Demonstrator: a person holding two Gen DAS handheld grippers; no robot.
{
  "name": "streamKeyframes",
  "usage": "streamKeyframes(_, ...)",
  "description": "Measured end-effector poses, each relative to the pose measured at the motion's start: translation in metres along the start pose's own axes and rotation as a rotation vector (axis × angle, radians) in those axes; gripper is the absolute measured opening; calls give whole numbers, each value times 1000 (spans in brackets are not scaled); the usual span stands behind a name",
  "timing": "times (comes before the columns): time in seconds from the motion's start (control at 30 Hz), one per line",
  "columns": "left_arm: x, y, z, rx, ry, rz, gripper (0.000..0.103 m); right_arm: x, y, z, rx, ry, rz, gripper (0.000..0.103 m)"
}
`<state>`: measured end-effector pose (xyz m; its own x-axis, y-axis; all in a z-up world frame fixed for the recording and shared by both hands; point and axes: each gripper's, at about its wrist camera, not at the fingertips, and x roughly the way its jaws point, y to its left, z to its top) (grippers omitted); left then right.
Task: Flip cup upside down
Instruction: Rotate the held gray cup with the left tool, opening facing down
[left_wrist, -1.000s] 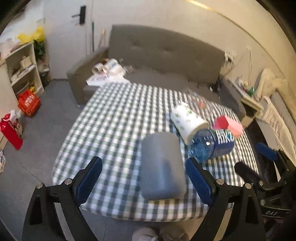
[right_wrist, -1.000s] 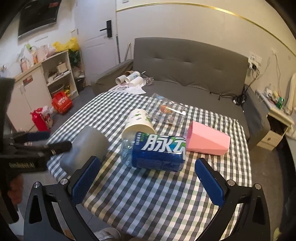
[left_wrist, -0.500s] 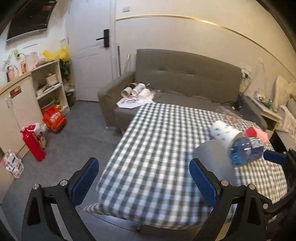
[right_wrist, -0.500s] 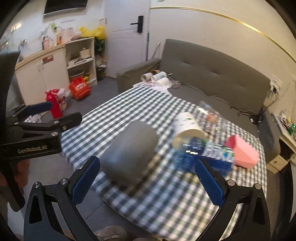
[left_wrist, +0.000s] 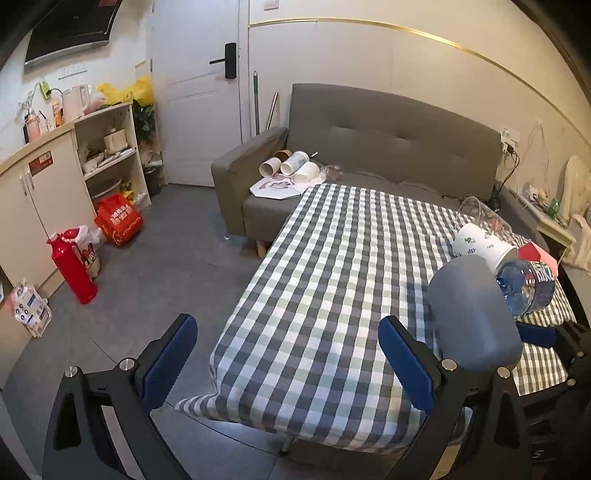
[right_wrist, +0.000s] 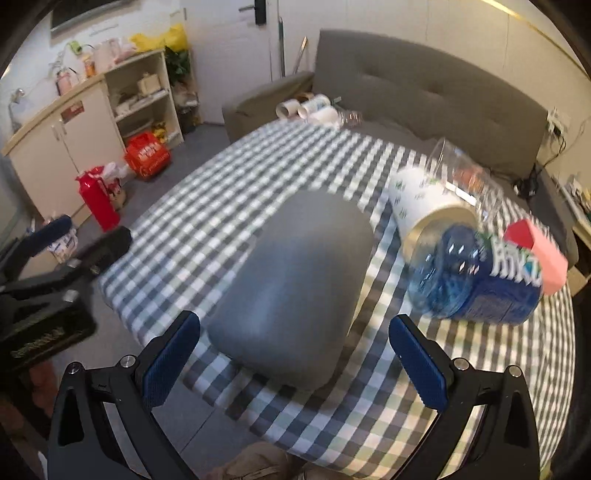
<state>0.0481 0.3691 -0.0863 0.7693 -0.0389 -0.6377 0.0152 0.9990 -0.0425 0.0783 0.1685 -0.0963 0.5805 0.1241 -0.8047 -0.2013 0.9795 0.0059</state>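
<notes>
A grey cup (right_wrist: 295, 284) lies on its side near the front edge of the checked table (right_wrist: 221, 177); it also shows in the left wrist view (left_wrist: 472, 314). My right gripper (right_wrist: 291, 354) is open and empty, with the grey cup just ahead between its fingers. My left gripper (left_wrist: 288, 362) is open and empty, at the table's left front corner, with the cup beyond its right finger. The left gripper also shows at the left of the right wrist view (right_wrist: 55, 266).
A white patterned paper cup (right_wrist: 424, 206), a blue water bottle (right_wrist: 480, 284), a pink cup (right_wrist: 539, 254) and a clear glass (right_wrist: 465, 170) lie on the table's right side. A grey sofa (left_wrist: 369, 147) stands behind. A cabinet (left_wrist: 44, 192) and red bottle (left_wrist: 72, 266) are left.
The left gripper has swung left, away from the grey cup, to the table's corner. The right gripper has moved left and now has the grey cup between its open fingers.
</notes>
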Motion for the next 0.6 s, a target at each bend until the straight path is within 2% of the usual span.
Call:
streamKeyframes(0.13, 2, 3, -3, -9, 10, -9, 101, 10, -4, -3, 10, 31, 14, 95)
streamKeyframes(0.2, 3, 3, -4, -13, 15, -14, 101, 7, -3, -3, 1, 31, 36, 86)
streamKeyframes(0.23, 2, 4, -4, -14, 16, -17, 101, 4, 0, -2, -15, 25, 44, 78)
streamKeyframes(0.43, 1, 3, -5, -14, 16, -22, 101, -12, 2, 0, -42, -13, 42, 78)
streamKeyframes(0.6, 1, 4, -4, -23, 23, -19, 101, -30, 8, 2, -99, -88, 33, 77)
